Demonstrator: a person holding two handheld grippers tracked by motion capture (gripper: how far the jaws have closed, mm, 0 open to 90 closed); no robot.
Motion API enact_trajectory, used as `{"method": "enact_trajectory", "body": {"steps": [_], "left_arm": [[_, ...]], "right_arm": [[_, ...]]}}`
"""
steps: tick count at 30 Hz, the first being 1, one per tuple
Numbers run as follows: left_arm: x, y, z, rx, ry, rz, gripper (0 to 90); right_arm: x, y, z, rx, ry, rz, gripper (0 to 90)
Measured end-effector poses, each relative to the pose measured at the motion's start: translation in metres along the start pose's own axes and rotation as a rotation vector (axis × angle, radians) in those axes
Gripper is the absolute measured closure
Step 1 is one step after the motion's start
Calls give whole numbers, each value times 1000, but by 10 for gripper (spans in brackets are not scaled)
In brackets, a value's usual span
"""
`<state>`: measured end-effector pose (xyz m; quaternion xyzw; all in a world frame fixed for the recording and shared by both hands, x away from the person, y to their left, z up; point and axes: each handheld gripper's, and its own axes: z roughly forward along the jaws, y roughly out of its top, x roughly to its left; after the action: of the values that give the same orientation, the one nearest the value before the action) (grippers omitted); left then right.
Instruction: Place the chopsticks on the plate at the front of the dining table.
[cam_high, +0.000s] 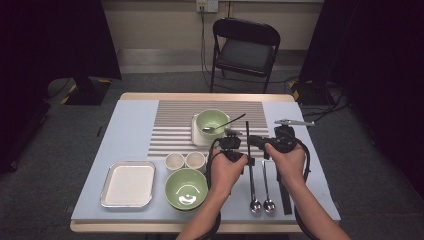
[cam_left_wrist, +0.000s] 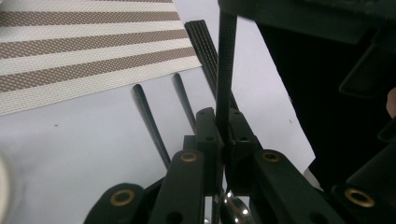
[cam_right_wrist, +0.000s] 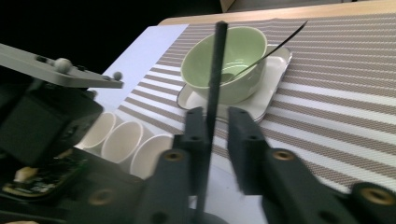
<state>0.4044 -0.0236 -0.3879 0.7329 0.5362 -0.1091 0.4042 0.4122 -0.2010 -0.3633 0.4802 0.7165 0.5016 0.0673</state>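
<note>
1. High view: both tongs met over the table (cam_high: 130, 120), right of the bowl (cam_high: 211, 121).
2. Left tongs (cam_left_wrist: 223, 122) clamped a black chopstick (cam_left_wrist: 225, 70); it stood upright.
3. Right tongs (cam_right_wrist: 215, 122) stood parted around the chopstick (cam_right_wrist: 215, 79).

The two grippers stand close together over the right part of the table (cam_high: 125, 125), so between them there is almost no room. Two spoons (cam_high: 261, 185) lie just below them, and a green bowl (cam_high: 212, 121) with its spoon blocks the way ahead. At left, the blue surface between the tray (cam_high: 129, 184) and the striped mat (cam_high: 175, 125) is free.
</note>
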Motion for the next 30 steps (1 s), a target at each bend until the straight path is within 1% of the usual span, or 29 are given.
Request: {"method": "enact_trajectory", "body": {"steps": [3,4,5,8,10,11,12,13,17,19,20,22,26,27,28,30], "left_arm": [[0,1,-4,3,8,7,861],[0,1,-5,12,14,17,861],[0,1,-5,4,19,16,861],[2,1,-6,1,15,9,862],[3,1,-8,8,20,16,861],[3,1,-8,6,17,9,862],[3,1,-8,6,17,9,861],[4,1,-9,16,20,17,862],[4,2,-11,16,29,21,862],[4,2,-11,11,26,9,862],[5,1,-12,18,24,12,862],[5,1,-12,25,30,20,862],[6,1,-13,27,33,19,862],[6,1,-14,29,27,18,862],[7,1,-15,31,26,20,862],[7,1,-16,30,30,20,861]], "right_arm": [[1,2,2,1,-18,-36,620],[1,2,3,9,-24,-55,613],[1,2,4,14,-31,-66,595],[2,2,5,7,-33,-94,560],[3,2,6,7,-42,-112,514],[3,2,7,12,-45,-119,499],[3,2,7,12,-45,-119,499],[1,2,8,15,-42,-112,486],[-1,3,9,12,-30,-118,458],[-1,3,10,13,-27,-118,453],[-1,3,10,15,-30,-119,447],[-3,2,11,19,-24,-125,437],[-4,1,13,17,-18,-132,413],[-4,1,13,13,-21,-144,394],[-4,1,14,15,-24,-145,381],[-5,1,14,10,-28,-155,350]]}}
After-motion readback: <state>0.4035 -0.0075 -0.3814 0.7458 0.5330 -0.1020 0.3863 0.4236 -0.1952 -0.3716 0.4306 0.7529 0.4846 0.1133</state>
